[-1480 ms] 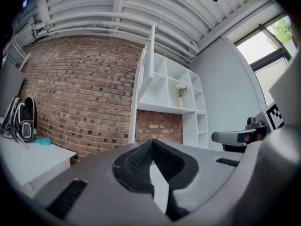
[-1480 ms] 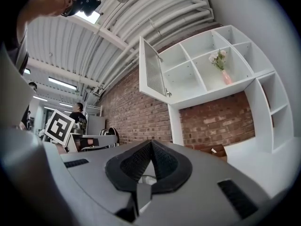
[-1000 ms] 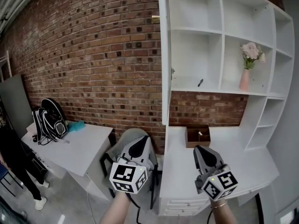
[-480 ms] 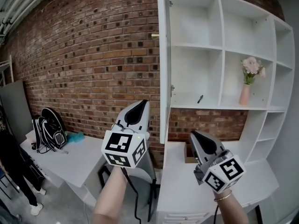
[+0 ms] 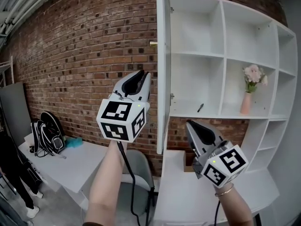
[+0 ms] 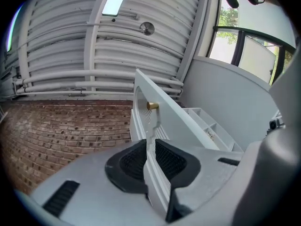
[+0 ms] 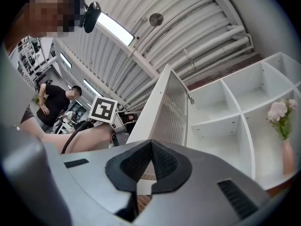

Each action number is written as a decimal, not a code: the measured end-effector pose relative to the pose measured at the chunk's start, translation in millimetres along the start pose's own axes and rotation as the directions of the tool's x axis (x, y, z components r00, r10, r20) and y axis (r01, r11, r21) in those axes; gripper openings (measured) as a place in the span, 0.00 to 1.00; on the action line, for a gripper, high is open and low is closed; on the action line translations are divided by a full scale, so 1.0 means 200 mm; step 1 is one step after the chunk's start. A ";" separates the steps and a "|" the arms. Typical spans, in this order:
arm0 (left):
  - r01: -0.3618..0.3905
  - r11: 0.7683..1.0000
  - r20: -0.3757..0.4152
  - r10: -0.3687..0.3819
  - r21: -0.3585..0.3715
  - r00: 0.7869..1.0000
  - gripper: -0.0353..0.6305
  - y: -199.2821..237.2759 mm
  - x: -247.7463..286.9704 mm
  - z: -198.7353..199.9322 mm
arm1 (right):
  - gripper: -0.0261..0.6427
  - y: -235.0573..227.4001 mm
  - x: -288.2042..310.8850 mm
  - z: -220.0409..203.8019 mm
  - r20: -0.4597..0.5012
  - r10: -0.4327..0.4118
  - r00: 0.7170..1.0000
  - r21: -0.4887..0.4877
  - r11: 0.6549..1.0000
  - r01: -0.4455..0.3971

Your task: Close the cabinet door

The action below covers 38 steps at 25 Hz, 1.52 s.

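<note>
While the brick wall (image 5: 80, 55) fills 9 to 11 o'clock, the white cabinet (image 5: 221, 55) takes 12 to 3. Its door (image 5: 161, 79) stands swung out toward you, edge-on at 12 o'clock, so closing it is still to do. The grey desk (image 5: 70, 161) and chair (image 5: 138, 166) at 7 o'clock look to sit below the door's swing.

Your left gripper (image 5: 140, 76) is raised just at the door's 9 o'clock side, on its knob face, likely so you can push it shut. Its fingers have just been parting and stand slightly apart, with the door's edge lined up in the gap but apparently not pinched.

Your right gripper (image 5: 193, 126), at 5 o'clock, has its fingers together on nothing. It sits before the open shelves, possibly in the door's path.

The flower vase (image 5: 245, 102) at 3 o'clock and a pen (image 5: 201, 108) rest inside. The brass knob (image 5: 153, 43) sits at 12 above your left gripper.
</note>
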State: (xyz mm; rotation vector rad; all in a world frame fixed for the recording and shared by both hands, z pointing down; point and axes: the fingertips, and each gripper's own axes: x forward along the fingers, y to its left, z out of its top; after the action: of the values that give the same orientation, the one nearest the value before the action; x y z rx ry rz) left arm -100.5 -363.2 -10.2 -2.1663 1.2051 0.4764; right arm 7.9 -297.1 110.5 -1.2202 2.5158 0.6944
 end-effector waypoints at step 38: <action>0.090 0.990 0.076 -0.099 0.106 0.992 0.17 -0.27 0.35 0.33 | 0.04 -0.25 -0.25 0.09 -0.029 -0.126 0.992 -0.058 0.991 0.124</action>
State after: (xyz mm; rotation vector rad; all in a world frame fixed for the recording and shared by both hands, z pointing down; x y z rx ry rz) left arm -19.0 -343.2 -81.9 -2.0855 1.0546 0.4478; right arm 78.5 -280.5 102.3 -1.4065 2.4355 0.7247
